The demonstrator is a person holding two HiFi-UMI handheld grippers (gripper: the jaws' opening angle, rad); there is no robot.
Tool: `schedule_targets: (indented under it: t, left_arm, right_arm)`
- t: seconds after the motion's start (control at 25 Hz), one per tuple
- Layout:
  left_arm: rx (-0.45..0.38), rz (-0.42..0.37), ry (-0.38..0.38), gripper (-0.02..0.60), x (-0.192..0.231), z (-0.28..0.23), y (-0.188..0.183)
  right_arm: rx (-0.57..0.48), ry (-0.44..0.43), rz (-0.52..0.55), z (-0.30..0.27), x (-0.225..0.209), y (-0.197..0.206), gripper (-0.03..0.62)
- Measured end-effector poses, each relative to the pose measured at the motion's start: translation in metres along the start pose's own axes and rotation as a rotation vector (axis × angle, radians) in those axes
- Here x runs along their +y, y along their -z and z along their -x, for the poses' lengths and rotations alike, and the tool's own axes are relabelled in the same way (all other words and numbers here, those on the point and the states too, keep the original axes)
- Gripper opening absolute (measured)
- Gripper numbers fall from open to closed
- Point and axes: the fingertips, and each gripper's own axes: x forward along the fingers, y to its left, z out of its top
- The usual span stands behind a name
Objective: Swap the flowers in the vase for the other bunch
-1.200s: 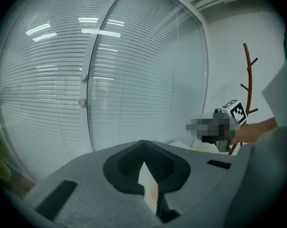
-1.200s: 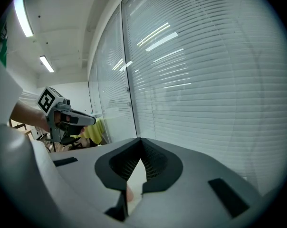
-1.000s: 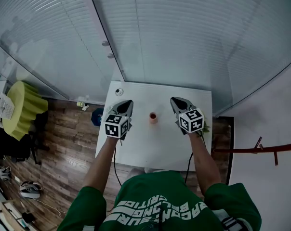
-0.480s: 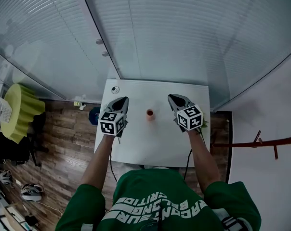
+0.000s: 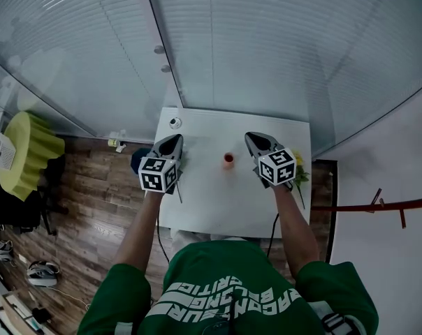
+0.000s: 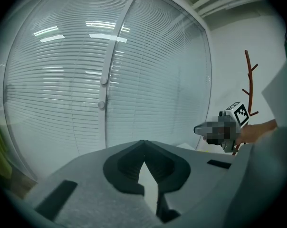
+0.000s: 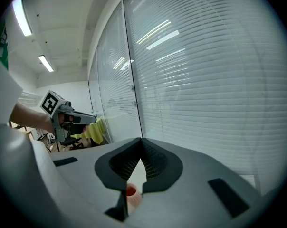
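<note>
A small orange vase [image 5: 228,160] stands upright in the middle of the white table [image 5: 225,201]; no flowers show in it. A bunch with yellow blooms [image 5: 298,161] lies at the table's right edge, beside my right gripper [image 5: 252,139]. Green leaves and a thin stem [image 5: 178,189] lie at the left edge, under my left gripper [image 5: 176,139]. Both grippers hover on either side of the vase, shut and with nothing in them. In the right gripper view the vase [image 7: 130,194] shows below the closed jaws [image 7: 141,144]. The left gripper view shows its tips [image 6: 143,145] meeting.
A glass wall with blinds [image 5: 239,47] runs behind the table. A small round object [image 5: 175,123] sits at the table's back left corner. On the wooden floor stand a yellow-green seat [image 5: 31,152] at the left and a red-brown rack [image 5: 379,211] at the right.
My left gripper has moved left, away from the vase, toward the table's left edge. The yellow blooms now show beside my right gripper. Both stay shut.
</note>
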Motion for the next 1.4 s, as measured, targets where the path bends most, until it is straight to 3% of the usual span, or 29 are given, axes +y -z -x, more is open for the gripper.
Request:
schedule_targets:
  t: [0.36, 0.72, 1.4]
  left_arm:
    - [-0.009, 0.03, -0.027, 0.005, 0.079, 0.052, 0.011]
    - [-0.003, 0.051, -0.018, 0.005, 0.156, 0.091, 0.019]
    - [0.034, 0.087, 0.035, 0.005, 0.188, 0.109, 0.063]
  right_arm:
    - [0.033, -0.04, 0.017, -0.059, 0.077, -0.01, 0.014]
    - [0.129, -0.041, -0.001, -0.124, 0.147, -0.003, 0.014]
    - [0.445, -0.021, -0.165, -0.19, 0.183, 0.091, 0.037]
